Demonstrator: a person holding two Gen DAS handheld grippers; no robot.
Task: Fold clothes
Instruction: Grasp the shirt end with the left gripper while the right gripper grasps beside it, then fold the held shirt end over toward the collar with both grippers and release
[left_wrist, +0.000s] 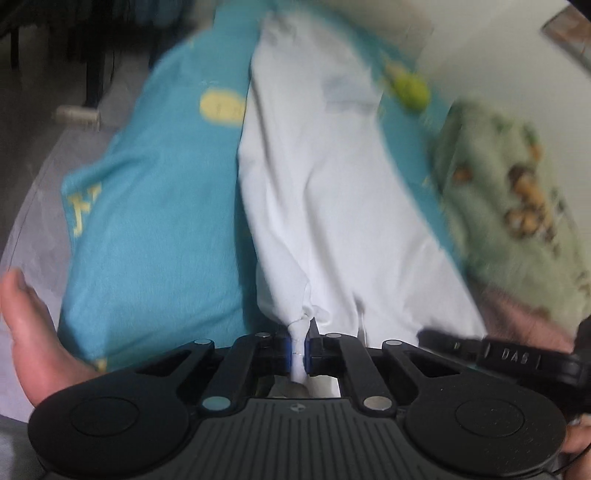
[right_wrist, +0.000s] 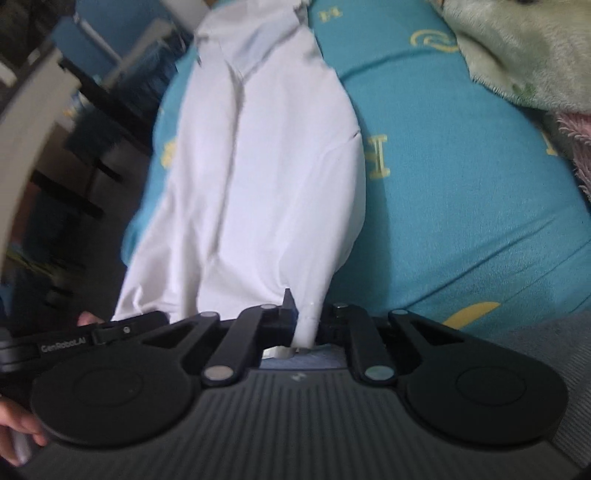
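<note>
A white garment (left_wrist: 317, 192) lies stretched lengthwise over a teal blanket with yellow prints (left_wrist: 155, 206). My left gripper (left_wrist: 297, 347) is shut on a bunched corner of the near hem, the cloth pinched between its blue pads. In the right wrist view the same white garment (right_wrist: 258, 177) runs away from me, and my right gripper (right_wrist: 304, 325) is shut on another part of its near edge. The other gripper's black body (left_wrist: 498, 354) shows at the right of the left wrist view. Both pictures are blurred.
A green plush blanket with brown prints (left_wrist: 517, 206) and a pink fluffy cloth (right_wrist: 576, 147) lie to the right on the teal blanket (right_wrist: 461, 184). A bare foot (left_wrist: 33, 332) rests at the lower left. Dark furniture and shelves (right_wrist: 74, 129) stand at the left.
</note>
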